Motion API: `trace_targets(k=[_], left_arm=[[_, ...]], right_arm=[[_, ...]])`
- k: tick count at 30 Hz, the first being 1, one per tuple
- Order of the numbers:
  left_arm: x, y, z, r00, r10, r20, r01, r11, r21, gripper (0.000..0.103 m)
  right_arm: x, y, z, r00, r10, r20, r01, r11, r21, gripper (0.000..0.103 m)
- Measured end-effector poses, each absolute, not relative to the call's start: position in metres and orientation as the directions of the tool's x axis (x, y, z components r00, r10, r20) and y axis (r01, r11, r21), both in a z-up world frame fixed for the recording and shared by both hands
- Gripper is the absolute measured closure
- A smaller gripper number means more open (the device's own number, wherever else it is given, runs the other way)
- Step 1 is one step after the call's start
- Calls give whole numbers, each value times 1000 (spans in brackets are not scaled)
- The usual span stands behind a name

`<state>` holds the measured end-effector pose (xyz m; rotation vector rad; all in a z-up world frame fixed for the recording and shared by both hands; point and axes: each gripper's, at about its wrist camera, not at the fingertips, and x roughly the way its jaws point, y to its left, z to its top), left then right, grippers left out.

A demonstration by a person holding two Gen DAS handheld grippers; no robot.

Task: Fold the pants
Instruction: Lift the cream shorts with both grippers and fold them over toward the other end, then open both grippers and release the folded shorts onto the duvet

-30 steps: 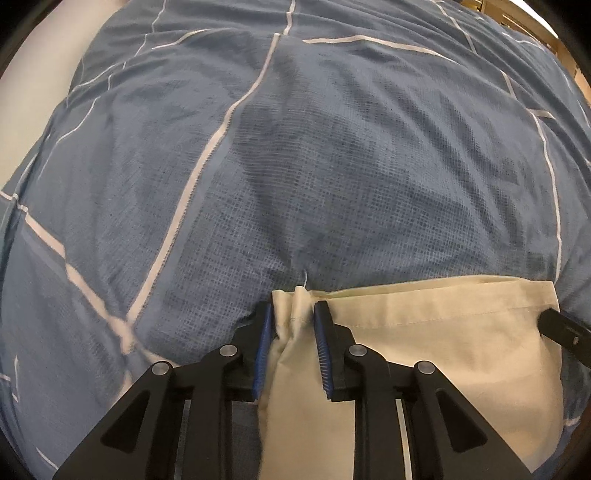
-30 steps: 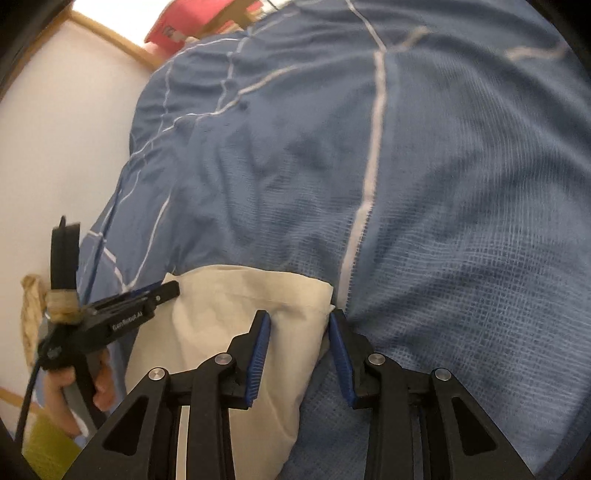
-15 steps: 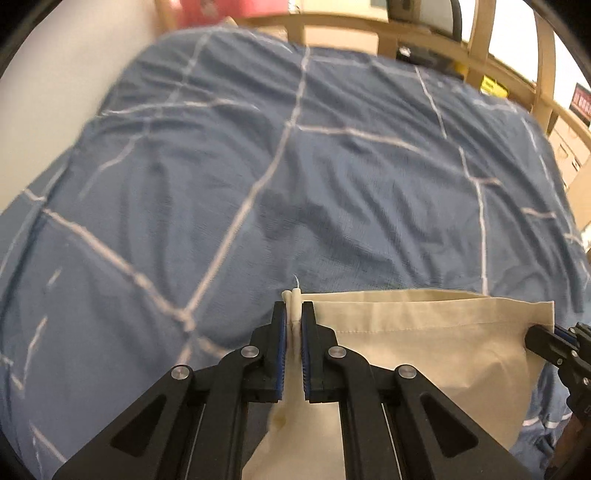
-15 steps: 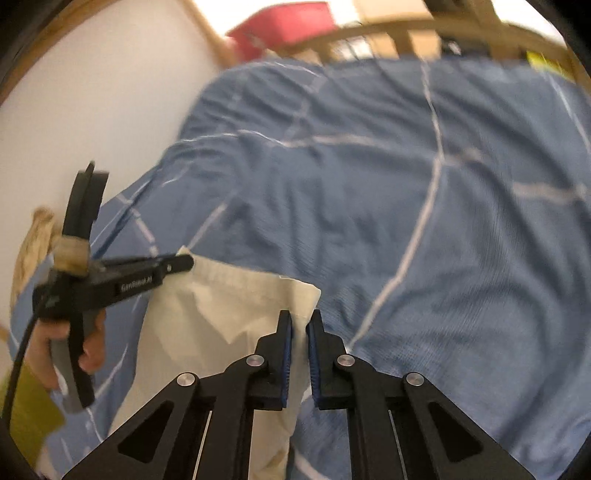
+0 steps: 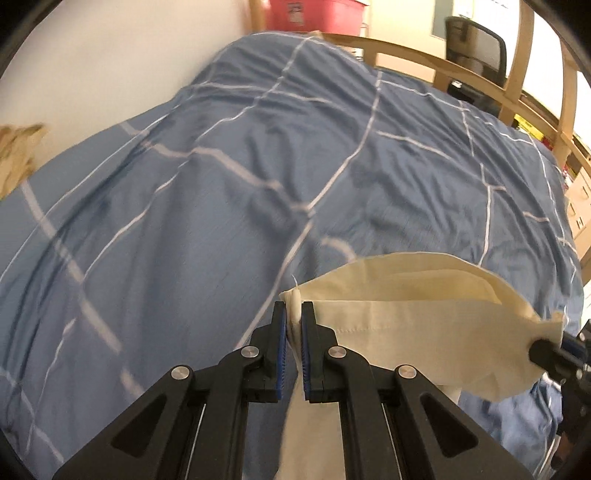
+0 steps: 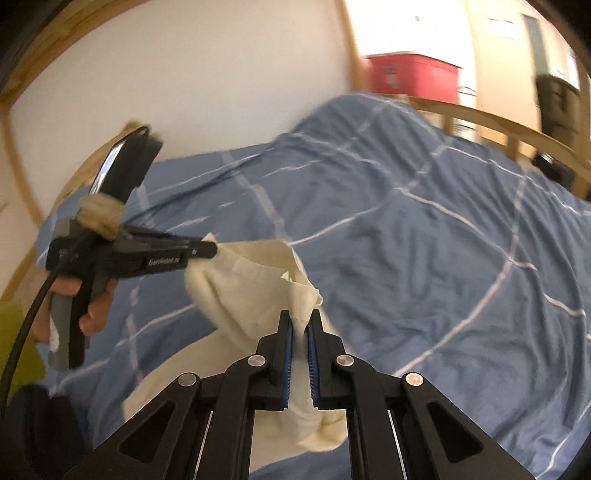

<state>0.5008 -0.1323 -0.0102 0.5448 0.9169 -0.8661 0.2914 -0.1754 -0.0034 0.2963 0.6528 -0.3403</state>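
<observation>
Cream pants (image 5: 417, 325) hang in the air above a blue checked duvet (image 5: 221, 206). My left gripper (image 5: 294, 314) is shut on one corner of their top edge. My right gripper (image 6: 300, 325) is shut on the other corner; its tip also shows at the right of the left wrist view (image 5: 543, 349). In the right wrist view the pants (image 6: 243, 291) sag between the two grippers, and the left gripper (image 6: 207, 251) pinches the cloth at the left. The lower part of the pants is hidden below both views.
The duvet (image 6: 424, 240) covers the whole bed. A wooden bed rail (image 5: 480, 70) runs along the far side, with a red bin (image 5: 314, 16) and a black chair (image 5: 472, 37) beyond it. A white wall (image 6: 203, 81) lies to the left.
Both grippers closed on the pants' top corners and lifted them off the duvet. The edge between them, first flat and taut, now sags and opens.
</observation>
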Motion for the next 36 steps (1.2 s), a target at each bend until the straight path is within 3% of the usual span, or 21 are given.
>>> trace_targets(k=[11, 17, 20, 22, 23, 24, 28, 30, 32, 36], left_arm=[[474, -32, -35, 307, -317, -897, 796, 603, 60, 94], [454, 7, -49, 304, -193, -933, 757, 644, 114, 94], [446, 23, -56, 317, -96, -944, 720, 671, 174, 77], [442, 31, -61, 326, 4, -945, 682, 691, 238, 53], [439, 36, -60, 324, 30, -946, 667, 702, 251, 53], [433, 41, -56, 323, 29, -946, 657, 713, 246, 53], [396, 54, -33, 396, 44, -917, 574, 768, 284, 47], [369, 58, -22, 422, 1, -907, 534, 808, 249, 44], [342, 64, -18, 434, -70, -898, 488, 856, 170, 44], [308, 70, -30, 392, -216, -894, 391, 919, -51, 45]], right_arm=[[282, -63, -38, 689, -59, -723, 178, 980, 91, 94], [270, -30, -56, 633, 33, -773, 70, 993, 99, 94], [265, -13, -65, 593, 87, -801, 14, 993, 119, 94], [263, -5, -75, 552, 109, -827, -17, 993, 119, 91], [262, -2, -81, 521, 105, -847, -27, 994, 106, 88], [260, 1, -84, 498, 107, -860, -37, 994, 102, 82], [237, 1, -77, 466, 144, -873, -82, 989, 120, 76], [224, -2, -68, 492, 135, -860, -86, 991, 107, 58], [212, -14, -55, 536, 95, -839, -55, 995, 78, 53], [210, -49, -50, 550, 29, -834, -4, 999, 32, 53]])
